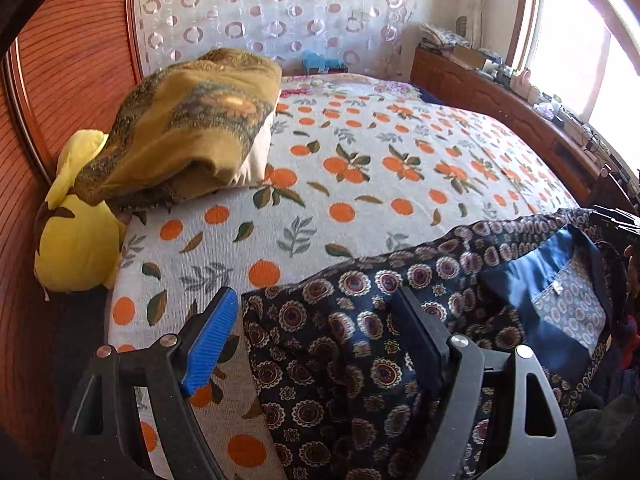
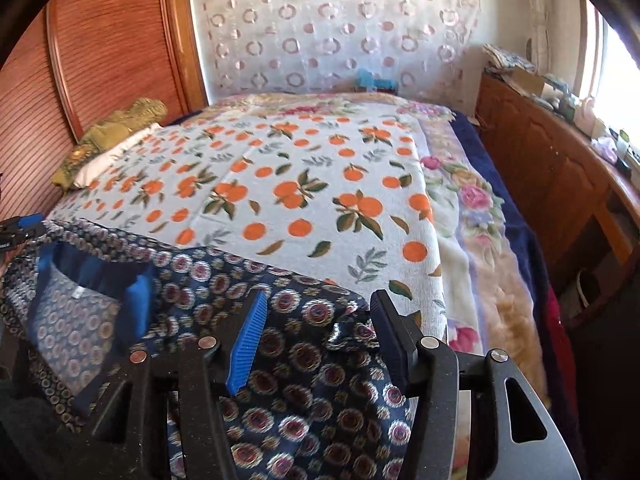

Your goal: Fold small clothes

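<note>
We have the dark navy medallion-print garment [image 1: 360, 360] spread on the near edge of the orange-patterned bedspread [image 1: 360, 184] (blue lining showing). Both the left gripper [image 1: 316, 344] and right gripper [image 2: 316, 340] stand released above it; we should pinch matching edges evenly before folding.

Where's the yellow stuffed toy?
In the left wrist view, the yellow plush toy sits at the bed's left edge against the wooden wall panel, beside the olive patterned blanket.

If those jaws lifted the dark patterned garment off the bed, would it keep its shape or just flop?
The patterned garment would probably flop: it already drapes in soft folds over the bed's edge. It looks thin and light, since its blue lining shows at the opening. That lining seems smooth, so it might slip.
</note>
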`<state>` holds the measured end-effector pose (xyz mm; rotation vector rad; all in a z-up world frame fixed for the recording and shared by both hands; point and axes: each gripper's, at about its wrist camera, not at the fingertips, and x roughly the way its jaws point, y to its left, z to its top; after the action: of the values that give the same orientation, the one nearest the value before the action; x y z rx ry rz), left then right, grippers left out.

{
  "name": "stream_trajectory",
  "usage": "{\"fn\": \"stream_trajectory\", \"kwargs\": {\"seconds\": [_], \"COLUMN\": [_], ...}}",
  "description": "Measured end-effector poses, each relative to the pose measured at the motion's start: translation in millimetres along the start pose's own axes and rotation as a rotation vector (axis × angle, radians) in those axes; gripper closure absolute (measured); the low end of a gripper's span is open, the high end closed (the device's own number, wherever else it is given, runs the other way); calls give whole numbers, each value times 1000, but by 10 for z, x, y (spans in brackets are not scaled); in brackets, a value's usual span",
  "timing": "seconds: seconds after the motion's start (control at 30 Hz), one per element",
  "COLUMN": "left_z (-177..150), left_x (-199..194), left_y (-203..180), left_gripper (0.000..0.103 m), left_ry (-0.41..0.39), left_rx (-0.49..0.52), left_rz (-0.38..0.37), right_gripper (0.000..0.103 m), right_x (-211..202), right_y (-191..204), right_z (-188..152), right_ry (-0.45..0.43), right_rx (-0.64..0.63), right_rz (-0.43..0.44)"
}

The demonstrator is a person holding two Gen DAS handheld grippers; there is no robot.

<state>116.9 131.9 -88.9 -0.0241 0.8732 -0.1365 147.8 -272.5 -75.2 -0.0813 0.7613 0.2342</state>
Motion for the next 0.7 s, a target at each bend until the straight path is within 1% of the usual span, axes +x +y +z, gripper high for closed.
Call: {"fn": "stream_trajectory", "kwargs": {"seconds": [0.07, 0.23, 0.37, 0.43, 0.5, 0.57, 0.7], "left_z": [-28, -99, -123, -129, -129, -132, -131], "left_x": [31, 92, 100, 101, 108, 114, 113], "left_y": [35, 108, 106, 110, 110, 106, 95], "left_gripper": [23, 23, 23, 23, 23, 23, 23], "left_ry": [13, 38, 27, 23, 22, 20, 19], "left_rx": [-11, -36, -33, -36, -36, -31, -22], "left_rz": [3, -16, -22, -23, -23, -19, -13], "right_gripper": [47, 46, 45, 42, 35, 31, 31], "right_x": [66, 236, 336, 379, 405, 423, 474], "right_y": [8, -47, -46, -68, -113, -160, -213], "right_z": [16, 52, 69, 76, 74, 83, 80], "right_ry": [16, 56, 67, 66, 65, 67, 68], "right_rx": [-5, -17, -22, -15, -15, -18, -4], "right_rz": [-8, -27, -24, -22, -22, -14, 16]}}
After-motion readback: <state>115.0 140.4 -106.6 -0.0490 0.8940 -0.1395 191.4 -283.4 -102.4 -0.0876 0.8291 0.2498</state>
